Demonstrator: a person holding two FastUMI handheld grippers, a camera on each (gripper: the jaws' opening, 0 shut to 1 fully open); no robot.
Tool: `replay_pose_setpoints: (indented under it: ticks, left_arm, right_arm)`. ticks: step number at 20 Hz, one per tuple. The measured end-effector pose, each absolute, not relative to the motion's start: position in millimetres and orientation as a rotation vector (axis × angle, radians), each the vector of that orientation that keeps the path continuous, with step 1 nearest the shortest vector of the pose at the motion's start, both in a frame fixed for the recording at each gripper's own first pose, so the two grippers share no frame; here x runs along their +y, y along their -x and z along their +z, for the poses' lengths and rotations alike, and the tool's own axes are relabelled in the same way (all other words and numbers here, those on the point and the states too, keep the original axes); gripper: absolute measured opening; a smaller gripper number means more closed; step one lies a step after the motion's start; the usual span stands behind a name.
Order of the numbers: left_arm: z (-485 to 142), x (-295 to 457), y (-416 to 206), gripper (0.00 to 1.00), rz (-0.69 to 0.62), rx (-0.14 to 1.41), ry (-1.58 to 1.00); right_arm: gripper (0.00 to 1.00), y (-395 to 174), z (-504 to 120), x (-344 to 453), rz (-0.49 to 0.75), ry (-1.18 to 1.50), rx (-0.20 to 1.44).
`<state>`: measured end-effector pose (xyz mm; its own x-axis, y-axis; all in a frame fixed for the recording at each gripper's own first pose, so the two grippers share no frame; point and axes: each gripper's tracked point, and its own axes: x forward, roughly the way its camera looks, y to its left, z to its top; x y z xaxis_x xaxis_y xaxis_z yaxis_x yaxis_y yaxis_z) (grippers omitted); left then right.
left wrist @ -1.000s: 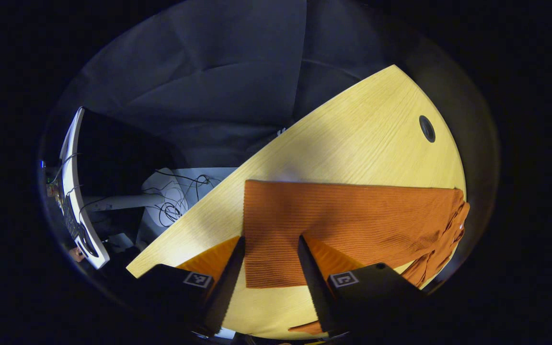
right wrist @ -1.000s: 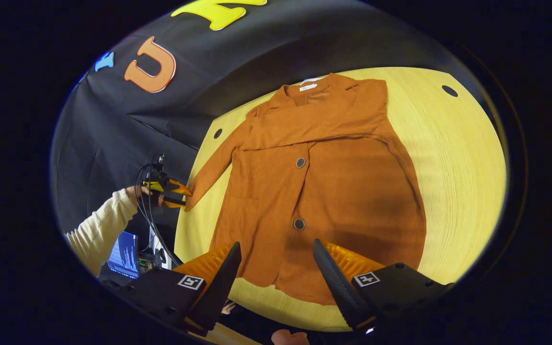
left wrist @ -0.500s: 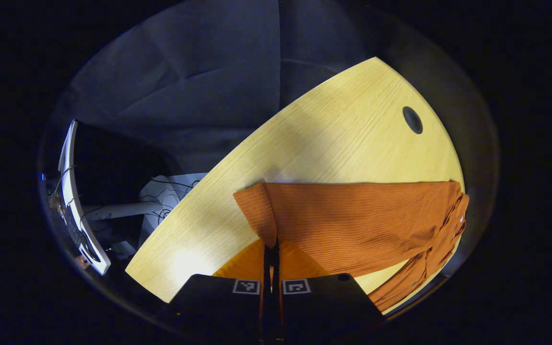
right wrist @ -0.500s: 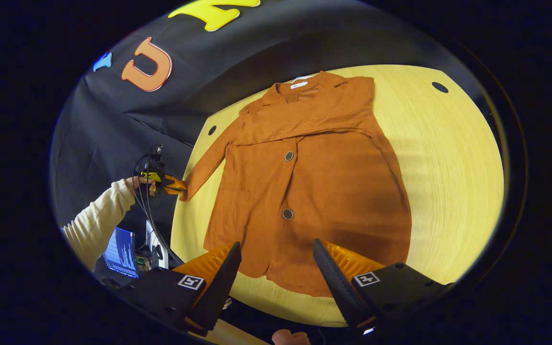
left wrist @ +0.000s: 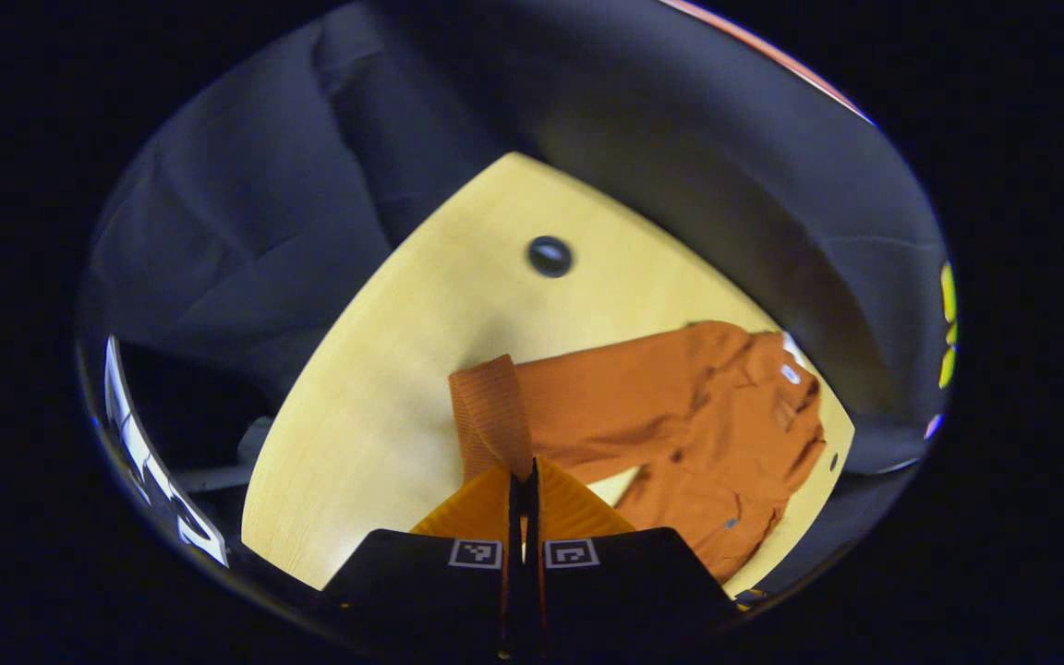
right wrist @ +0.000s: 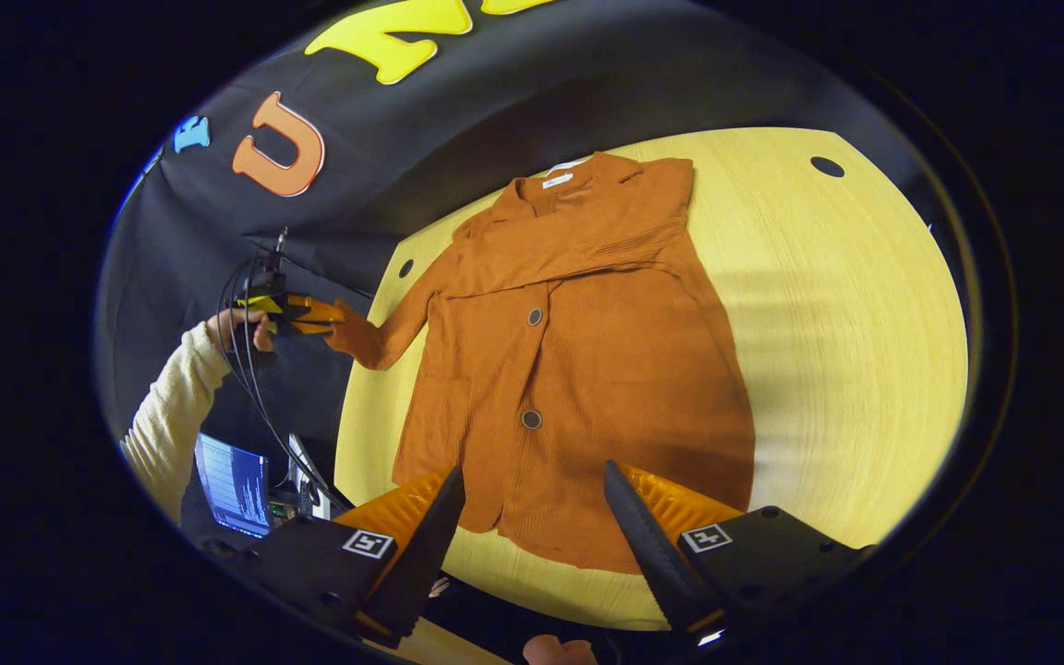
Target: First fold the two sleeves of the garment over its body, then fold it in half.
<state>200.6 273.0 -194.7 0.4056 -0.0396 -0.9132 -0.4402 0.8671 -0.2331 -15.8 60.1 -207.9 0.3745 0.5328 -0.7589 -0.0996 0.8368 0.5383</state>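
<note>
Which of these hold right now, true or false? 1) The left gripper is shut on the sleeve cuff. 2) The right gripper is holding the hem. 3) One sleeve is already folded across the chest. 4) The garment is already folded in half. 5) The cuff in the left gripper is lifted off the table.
1) True: the left gripper is shut on the sleeve cuff.
2) False: the right gripper hangs open above the hem, gripping nothing.
3) True: the other sleeve lies folded across the chest.
4) False: the garment lies at full length on the table.
5) True: it is raised off the table.
</note>
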Motion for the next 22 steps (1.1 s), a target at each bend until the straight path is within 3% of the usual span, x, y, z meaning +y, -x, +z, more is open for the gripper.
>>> replay_pose_setpoints:
  ticks: [6,10,22]
  left_arm:
    - [-153,143,-249,0.03,0.096,1.124,0.379]
    - [-157,48,-273,0.03,-0.018,1.148,0.298]
    - [-234,-178,-311,0.03,-0.204,1.227,0.207]
  right_arm:
    - [0.96,11,-207,18,0.38,-0.481,1.094]
    - [0.96,20,-210,-15,0.353,-0.498,1.081]
    - [0.97,31,-227,-106,0.221,-0.565,1.07]
